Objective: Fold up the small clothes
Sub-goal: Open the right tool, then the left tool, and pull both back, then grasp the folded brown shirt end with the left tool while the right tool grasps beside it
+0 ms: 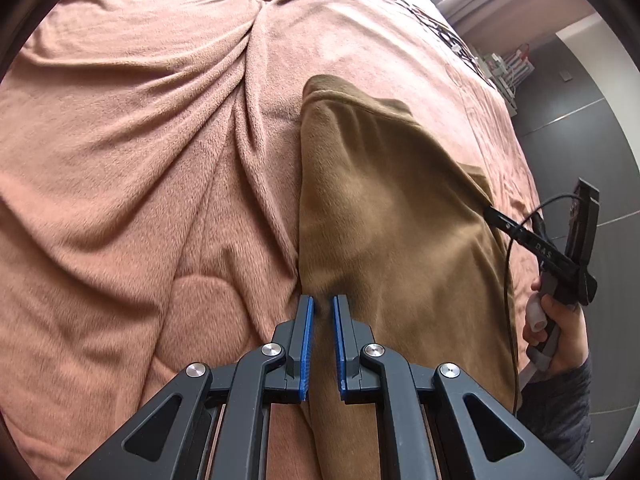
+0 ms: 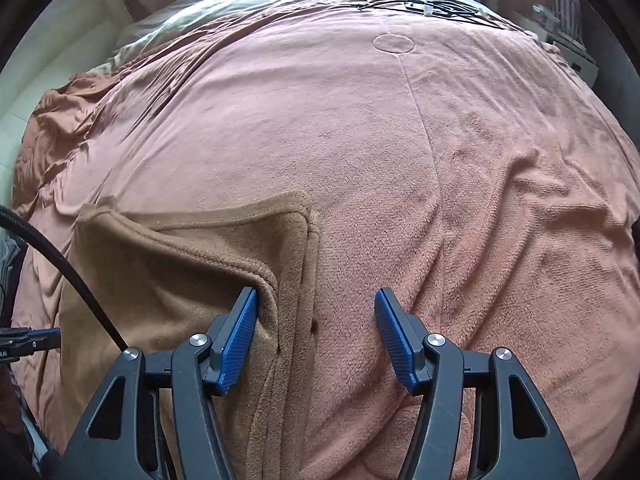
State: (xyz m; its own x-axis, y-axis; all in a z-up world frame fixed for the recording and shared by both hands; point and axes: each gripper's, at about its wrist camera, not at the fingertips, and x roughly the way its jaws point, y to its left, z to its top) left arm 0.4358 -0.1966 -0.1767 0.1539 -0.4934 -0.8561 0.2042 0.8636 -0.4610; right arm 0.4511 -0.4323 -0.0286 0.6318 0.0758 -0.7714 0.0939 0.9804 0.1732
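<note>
Work surface: a bed covered by a pinkish-brown fleece blanket, wrinkled on the left side of the left wrist view; it serves as a soft, wide base for folding.
Task item: a tan-brown plush garment with stitched hems lies on the blanket at the near edge of the bed, partly folded, with layered edges stacked along its right side in the right wrist view.
Left tongs: the blue-padded jaws stand close together with a narrow gap, at the garment's near left edge. The fabric appears to pass between them, but whether it is pinched cannot be told.
Right tongs: the jaws are spread wide, gripping nothing. The left pad rests against the garment's raised folded hem; the right pad sits over bare blanket.
Reason for placement: the right tongs straddle the layered edge, probably to take hold of it or press it flat; the left tongs hold position at the opposite edge, likely to anchor the cloth.
Person's hand: holds the right tool's handle, at the far right of the left wrist view.
Black cable: arcs over the garment's left part and could snag on the cloth.
Next move, as judged: close on the stacked hem, taking all layers together.
</note>
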